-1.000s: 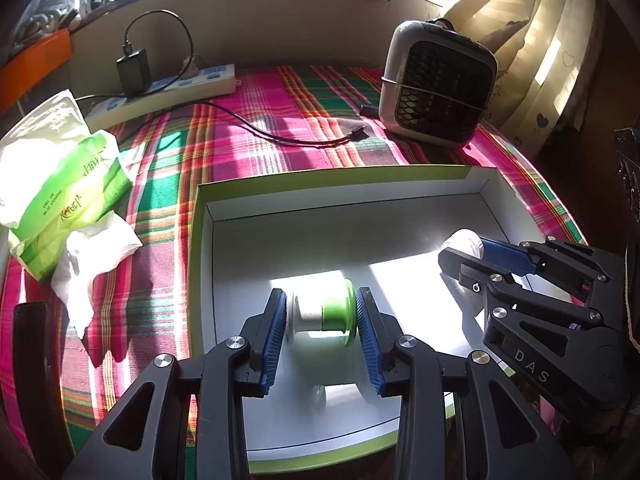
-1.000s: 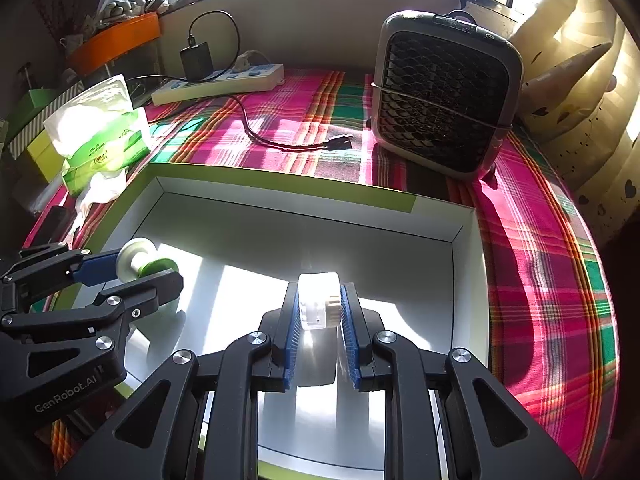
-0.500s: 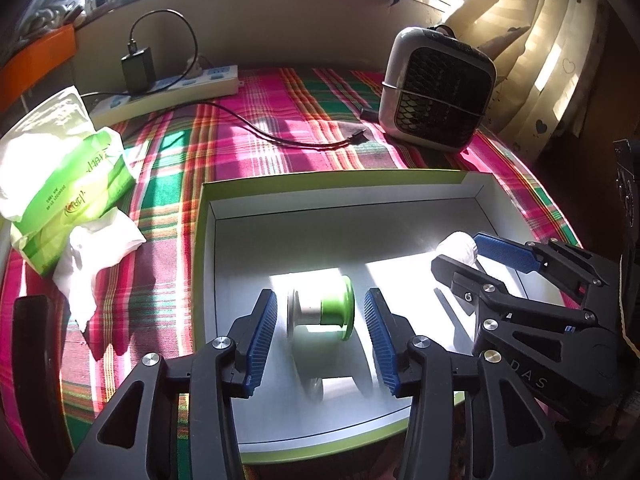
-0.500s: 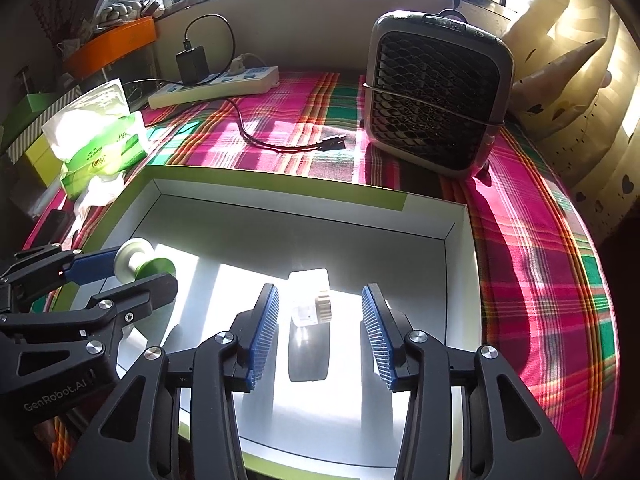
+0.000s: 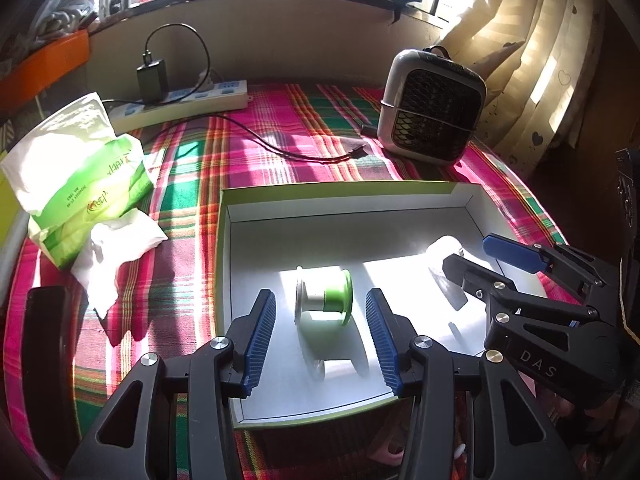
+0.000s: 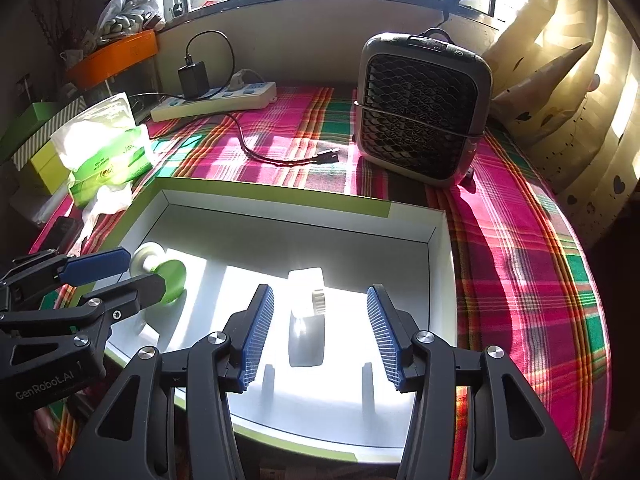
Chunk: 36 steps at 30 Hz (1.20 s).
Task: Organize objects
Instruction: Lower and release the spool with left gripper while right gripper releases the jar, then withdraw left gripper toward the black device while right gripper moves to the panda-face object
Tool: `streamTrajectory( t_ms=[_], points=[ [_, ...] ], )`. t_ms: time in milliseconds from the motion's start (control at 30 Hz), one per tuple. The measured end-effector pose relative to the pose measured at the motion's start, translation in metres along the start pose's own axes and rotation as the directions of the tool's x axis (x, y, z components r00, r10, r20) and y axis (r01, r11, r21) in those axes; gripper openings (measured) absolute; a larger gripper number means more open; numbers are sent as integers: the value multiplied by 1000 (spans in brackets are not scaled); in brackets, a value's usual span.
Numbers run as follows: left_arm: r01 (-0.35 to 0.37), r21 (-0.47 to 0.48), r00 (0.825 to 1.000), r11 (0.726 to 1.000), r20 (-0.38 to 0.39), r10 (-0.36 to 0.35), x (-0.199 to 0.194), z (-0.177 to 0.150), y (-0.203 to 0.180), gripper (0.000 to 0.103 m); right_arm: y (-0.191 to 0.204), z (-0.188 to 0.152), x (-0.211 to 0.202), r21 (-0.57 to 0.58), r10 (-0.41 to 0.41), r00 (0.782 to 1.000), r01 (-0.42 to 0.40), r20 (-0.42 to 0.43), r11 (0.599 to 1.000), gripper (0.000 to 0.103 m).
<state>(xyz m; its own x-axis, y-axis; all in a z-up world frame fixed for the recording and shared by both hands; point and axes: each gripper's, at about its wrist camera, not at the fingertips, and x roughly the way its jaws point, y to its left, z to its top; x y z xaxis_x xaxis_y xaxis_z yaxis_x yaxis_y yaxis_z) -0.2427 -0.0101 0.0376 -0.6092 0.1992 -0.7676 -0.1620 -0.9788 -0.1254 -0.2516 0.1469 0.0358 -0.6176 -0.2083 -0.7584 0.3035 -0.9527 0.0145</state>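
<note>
A green and white spool (image 5: pixel 324 300) lies on its side in the white box (image 5: pixel 348 224) with green rim. My left gripper (image 5: pixel 320 336) is open, its blue pads either side of the spool and a little back from it, not touching. A small white bottle-like object (image 6: pixel 307 294) lies in the same box (image 6: pixel 304 216). My right gripper (image 6: pixel 320 332) is open around it, pads apart from it. The spool also shows in the right wrist view (image 6: pixel 162 274), and the white object in the left wrist view (image 5: pixel 442 250).
A grey mini fan (image 6: pixel 422 108) stands behind the box on the plaid cloth (image 6: pixel 516 264). A power strip with charger (image 6: pixel 216 98) and a black cable (image 6: pixel 276 156) lie at the back. A green tissue pack (image 5: pixel 80 176) and crumpled tissue (image 5: pixel 112 260) lie left of the box.
Both grippers have opened, letting go of the spool and the white object, and drawn back a little. Both objects now rest on the box floor.
</note>
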Motion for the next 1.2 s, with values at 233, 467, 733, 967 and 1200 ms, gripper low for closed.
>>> streamTrajectory(
  t_ms=[233,467,733,967,1200],
  points=[
    [8,-9,1000,1000,28,-8,-16,-8,1,45,0,-7,-17,3,-1,1000,1,27,1000,50],
    [8,-14,999,1000,45,-8,-30,-20,6,46,-2,-16,-36,10,-4,999,4,52,1000,50],
    [23,-4,998,1000,53,-23,-49,-41,14,45,-2,-33,-60,10,-10,996,9,84,1000,50],
    [63,30,996,998,56,-64,-64,-63,12,46,-5,-51,-74,8,-10,996,9,87,1000,50],
    [92,73,995,993,38,-95,-70,-81,8,46,-22,-75,-84,63,-27,997,22,78,998,50]
  ],
)
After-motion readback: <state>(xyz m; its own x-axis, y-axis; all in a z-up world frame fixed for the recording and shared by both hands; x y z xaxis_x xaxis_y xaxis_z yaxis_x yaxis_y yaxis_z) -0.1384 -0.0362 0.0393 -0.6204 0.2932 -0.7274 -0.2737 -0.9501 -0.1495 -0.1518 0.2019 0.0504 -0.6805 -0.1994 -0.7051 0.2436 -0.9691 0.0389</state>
